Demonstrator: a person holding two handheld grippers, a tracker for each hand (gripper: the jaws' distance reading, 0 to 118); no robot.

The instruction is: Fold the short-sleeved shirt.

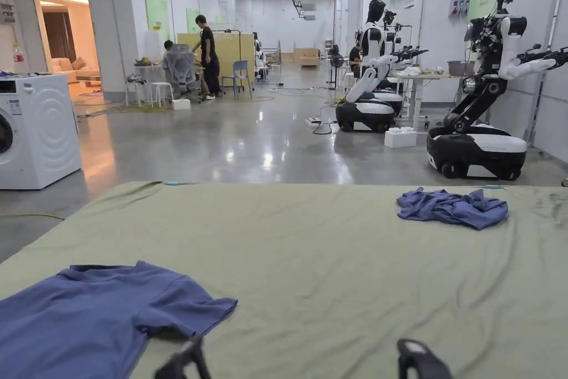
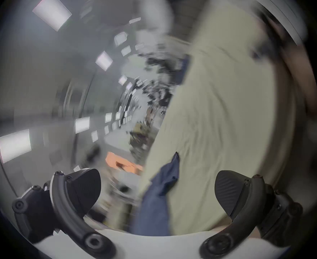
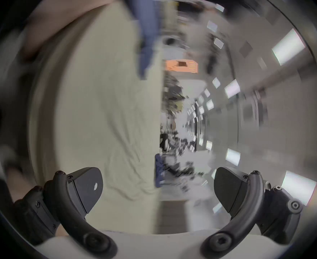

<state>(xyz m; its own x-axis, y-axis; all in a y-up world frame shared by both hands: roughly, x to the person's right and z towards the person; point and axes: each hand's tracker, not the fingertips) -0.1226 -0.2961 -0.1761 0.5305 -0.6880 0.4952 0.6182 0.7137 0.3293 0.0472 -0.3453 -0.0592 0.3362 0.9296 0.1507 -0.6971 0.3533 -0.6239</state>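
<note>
A blue short-sleeved shirt (image 1: 94,313) lay spread flat at the lower left of the head view, on a tabletop (image 1: 333,274) covered with an olive-green cloth; its collar pointed toward the far edge and one sleeve reached toward the middle of the frame. A second blue garment (image 1: 452,208) lay crumpled near the far right edge of the same tabletop, well apart from the shirt.

At the bottom edge of the head view the dark tip of the left gripper (image 1: 183,360) showed just beside the shirt's sleeve, and the dark tip of the right gripper (image 1: 421,360) showed farther to the right over bare cloth.

In the left gripper view, which was blurred, the left gripper (image 2: 157,194) had its jaws spread wide with nothing between them; a strip of the blue shirt (image 2: 157,197) showed beyond the gap in the lower middle of the frame. In the right gripper view, also blurred, the right gripper (image 3: 158,190) likewise had its jaws wide apart and held nothing, with pale green cloth behind the left half of the frame.

Beyond the tabletop stood a white washing machine (image 1: 36,130) at the left and two black-and-white humanoid robots (image 1: 482,91) at the right, with two people (image 1: 208,58) far back on the polished floor.
</note>
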